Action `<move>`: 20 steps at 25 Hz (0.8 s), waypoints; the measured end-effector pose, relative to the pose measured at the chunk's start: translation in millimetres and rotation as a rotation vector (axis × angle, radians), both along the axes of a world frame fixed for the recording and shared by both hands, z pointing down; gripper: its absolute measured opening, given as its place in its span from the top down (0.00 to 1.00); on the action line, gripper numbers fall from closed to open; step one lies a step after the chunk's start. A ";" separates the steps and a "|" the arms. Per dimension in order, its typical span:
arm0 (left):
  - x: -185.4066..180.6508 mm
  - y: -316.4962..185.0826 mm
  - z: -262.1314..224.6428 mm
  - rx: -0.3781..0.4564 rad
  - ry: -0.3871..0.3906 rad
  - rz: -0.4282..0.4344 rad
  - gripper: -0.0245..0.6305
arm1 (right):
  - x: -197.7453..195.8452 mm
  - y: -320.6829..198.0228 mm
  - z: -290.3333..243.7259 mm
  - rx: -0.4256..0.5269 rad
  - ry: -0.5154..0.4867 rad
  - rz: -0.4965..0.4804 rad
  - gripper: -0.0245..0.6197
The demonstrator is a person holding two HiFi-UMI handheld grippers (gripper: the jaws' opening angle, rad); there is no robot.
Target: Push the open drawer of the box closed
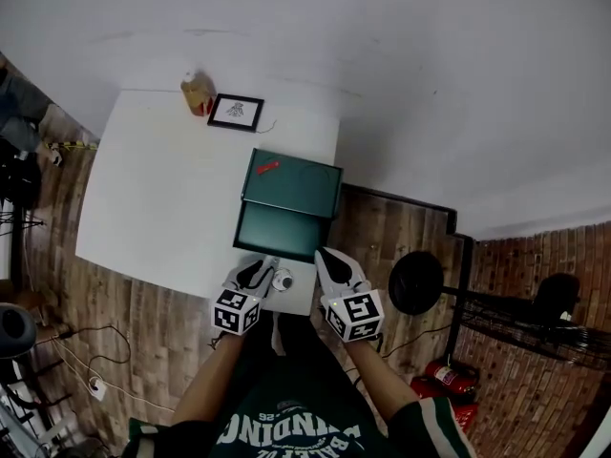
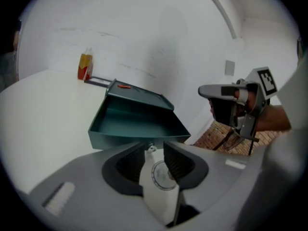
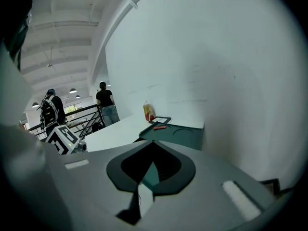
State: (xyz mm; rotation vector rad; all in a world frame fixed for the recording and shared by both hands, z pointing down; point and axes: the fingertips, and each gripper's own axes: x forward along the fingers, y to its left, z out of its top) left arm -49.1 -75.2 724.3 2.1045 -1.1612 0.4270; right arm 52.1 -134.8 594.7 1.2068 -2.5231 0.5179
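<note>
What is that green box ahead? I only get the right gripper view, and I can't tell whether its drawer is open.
Observer: It is open. The head view shows the drawer pulled well out of the box.
Operator: Is anything inside it?
Observer: No. The left gripper view looks straight into it, and it is empty.
Operator: Where is the other gripper?
Observer: The left gripper is close to the drawer's front, jaws apart, gripping nothing.
</note>
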 end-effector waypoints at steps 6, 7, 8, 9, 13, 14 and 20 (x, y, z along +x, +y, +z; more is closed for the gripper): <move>13.1 -7.1 26.9 -0.093 0.033 -0.022 0.73 | 12.1 2.0 3.2 -0.012 0.010 0.023 0.96; 14.7 -8.0 30.3 -0.109 0.036 -0.023 0.73 | 14.6 2.5 3.5 -0.014 0.012 0.029 0.96; 16.4 -8.9 33.7 -0.125 0.039 -0.022 0.73 | 17.4 2.8 4.2 -0.017 0.014 0.037 0.96; 18.2 -9.7 36.9 -0.140 0.042 -0.019 0.73 | 20.3 3.0 5.2 -0.020 0.017 0.044 0.96; 21.9 -10.5 48.4 -0.190 0.031 -0.012 0.73 | 31.9 3.8 8.3 -0.032 0.025 0.070 0.96; 21.1 -11.3 49.6 -0.192 0.024 -0.013 0.73 | 34.0 3.6 8.2 -0.033 0.026 0.075 0.96; 19.9 -13.2 49.5 -0.187 0.012 0.012 0.77 | 43.2 4.6 10.7 -0.041 0.027 0.106 0.96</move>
